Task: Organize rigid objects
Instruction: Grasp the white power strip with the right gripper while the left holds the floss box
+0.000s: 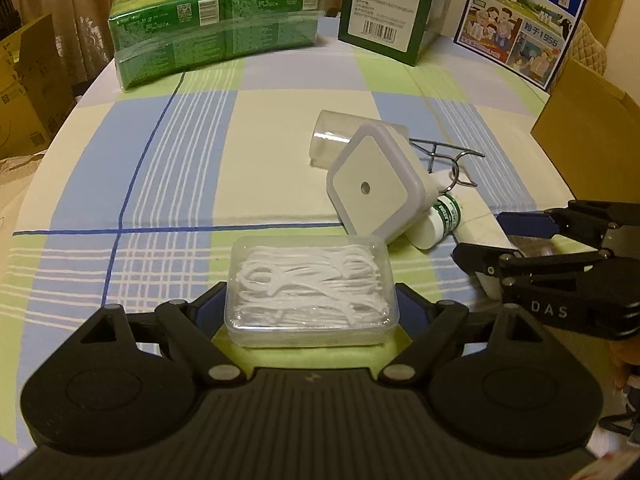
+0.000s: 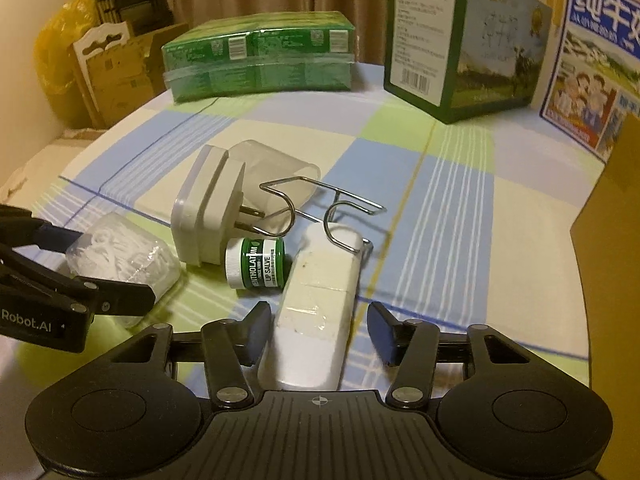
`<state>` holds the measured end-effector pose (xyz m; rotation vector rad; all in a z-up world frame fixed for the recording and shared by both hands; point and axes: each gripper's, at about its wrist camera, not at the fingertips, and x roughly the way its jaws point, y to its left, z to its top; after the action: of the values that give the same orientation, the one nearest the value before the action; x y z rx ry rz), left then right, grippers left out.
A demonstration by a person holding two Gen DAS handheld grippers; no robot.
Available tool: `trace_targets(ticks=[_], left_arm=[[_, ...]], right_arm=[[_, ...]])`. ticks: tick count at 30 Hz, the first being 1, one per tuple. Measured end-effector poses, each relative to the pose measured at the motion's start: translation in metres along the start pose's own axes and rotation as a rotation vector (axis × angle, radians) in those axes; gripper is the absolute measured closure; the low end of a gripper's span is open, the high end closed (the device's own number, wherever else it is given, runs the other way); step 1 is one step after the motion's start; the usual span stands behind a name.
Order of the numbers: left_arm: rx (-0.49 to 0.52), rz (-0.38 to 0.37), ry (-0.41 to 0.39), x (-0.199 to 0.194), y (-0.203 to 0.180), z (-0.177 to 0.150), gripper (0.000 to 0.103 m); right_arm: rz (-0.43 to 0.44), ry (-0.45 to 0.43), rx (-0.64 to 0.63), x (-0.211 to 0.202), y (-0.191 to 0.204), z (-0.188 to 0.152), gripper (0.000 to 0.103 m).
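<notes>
My left gripper [image 1: 312, 300] is shut on a clear plastic box of white floss picks [image 1: 310, 288], which rests on the checked tablecloth [image 1: 160, 184]; the box also shows in the right wrist view [image 2: 124, 262]. My right gripper [image 2: 316, 328] is open, its fingers either side of a long white bar [image 2: 316, 312] without touching it. Beyond lie a green-and-white lip salve jar [image 2: 256, 262], a white plug-in night light [image 2: 208, 216], a clear plastic cap [image 2: 276, 176] and a bent wire hook [image 2: 320, 208]. The night light [image 1: 376, 188] also shows in the left wrist view.
A green shrink-wrapped tissue pack [image 1: 216, 24] and a dark green carton [image 1: 392, 4] stand at the table's far edge. A blue-and-white milk box [image 1: 524, 20] stands at the far right, with a brown cardboard box [image 1: 588, 120] beside it. Cardboard boxes [image 2: 116, 76] sit off the table's left.
</notes>
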<state>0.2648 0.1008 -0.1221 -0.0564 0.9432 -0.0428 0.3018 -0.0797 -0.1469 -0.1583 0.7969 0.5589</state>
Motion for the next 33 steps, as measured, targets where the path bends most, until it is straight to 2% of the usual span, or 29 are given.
trace_targets(ticks=[7, 9, 17, 21, 25, 28, 33], left_arm=[[-0.009, 0.031, -0.027, 0.005, -0.003, -0.002, 0.019], [-0.014, 0.033, -0.039, 0.006, -0.003, -0.002, 0.019], [0.007, 0.043, -0.045, 0.002, -0.011, -0.010, 0.020], [-0.005, 0.034, -0.020, -0.012, -0.022, -0.027, 0.020], [0.053, 0.026, -0.019, -0.029, -0.047, -0.048, 0.020], [0.066, -0.008, -0.027, -0.044, -0.061, -0.066, 0.020], [0.100, -0.023, -0.028, -0.061, -0.076, -0.094, 0.020]], right_arm=[[0.002, -0.009, -0.004, 0.001, -0.001, 0.000, 0.055], [0.004, -0.008, -0.006, 0.001, -0.001, 0.000, 0.062], [0.000, 0.030, 0.030, -0.007, -0.001, -0.001, 0.064], [-0.002, 0.063, 0.054, -0.026, 0.000, -0.015, 0.064], [-0.004, 0.090, 0.103, -0.050, -0.001, -0.036, 0.064], [0.008, 0.099, 0.150, -0.072, -0.001, -0.055, 0.064], [-0.022, 0.098, 0.182, -0.108, -0.001, -0.089, 0.064]])
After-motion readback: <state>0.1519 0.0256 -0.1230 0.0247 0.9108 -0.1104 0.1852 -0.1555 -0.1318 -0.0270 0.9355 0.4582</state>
